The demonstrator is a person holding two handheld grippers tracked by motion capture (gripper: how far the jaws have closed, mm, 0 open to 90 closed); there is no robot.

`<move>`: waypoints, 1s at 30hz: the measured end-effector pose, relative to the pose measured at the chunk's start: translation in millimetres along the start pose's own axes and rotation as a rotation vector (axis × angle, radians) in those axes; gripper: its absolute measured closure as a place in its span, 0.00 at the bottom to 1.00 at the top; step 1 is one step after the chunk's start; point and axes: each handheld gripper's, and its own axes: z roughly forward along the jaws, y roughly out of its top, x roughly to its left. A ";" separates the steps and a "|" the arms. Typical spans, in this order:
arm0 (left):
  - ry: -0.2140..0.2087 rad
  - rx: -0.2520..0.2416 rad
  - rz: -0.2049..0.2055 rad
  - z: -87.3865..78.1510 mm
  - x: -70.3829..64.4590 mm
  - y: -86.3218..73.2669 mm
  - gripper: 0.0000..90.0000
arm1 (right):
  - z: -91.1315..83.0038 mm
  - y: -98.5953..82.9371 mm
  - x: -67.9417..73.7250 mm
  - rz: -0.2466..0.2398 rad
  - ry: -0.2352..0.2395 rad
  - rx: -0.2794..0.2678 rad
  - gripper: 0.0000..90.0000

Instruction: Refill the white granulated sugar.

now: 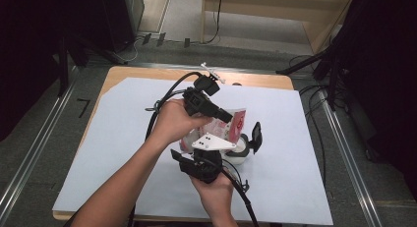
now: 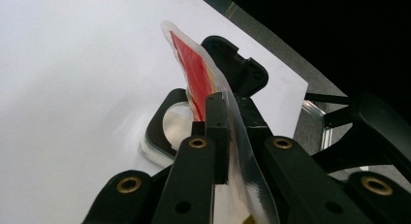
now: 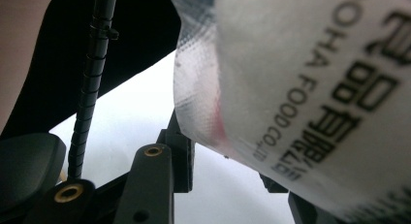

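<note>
Both grippers are clamping one red-and-white food pouch [image 1: 235,124], which is being held above the worktop [image 1: 98,153]. The left gripper [image 2: 228,117] is pinching its sealed edge; the right gripper [image 1: 216,146] is gripping its lower part. A black-lidded container [image 1: 246,148] is sitting just beside it.

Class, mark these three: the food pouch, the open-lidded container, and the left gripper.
food pouch [image 2: 194,69], left gripper view, red printed face.
container [image 2: 167,129], left gripper view, black rim.
left gripper [image 2: 228,132], left gripper view, between fingertips clamping the pouch.
</note>
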 end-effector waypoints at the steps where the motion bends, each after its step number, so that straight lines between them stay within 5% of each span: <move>1: -0.003 -0.004 -0.001 0.0 -0.1 -0.2 0.97 | -0.1 0.0 0.4 -0.001 -0.001 0.000 0.71; 11: 0.001 0.009 0.012 -1.2 0.1 -0.7 0.97 | 2.4 -0.4 0.4 -0.015 -0.001 0.001 0.71; 30: 0.005 0.009 0.033 -14.6 -2.1 -25.1 0.97 | 16.7 -17.5 9.0 -0.047 0.004 0.021 0.63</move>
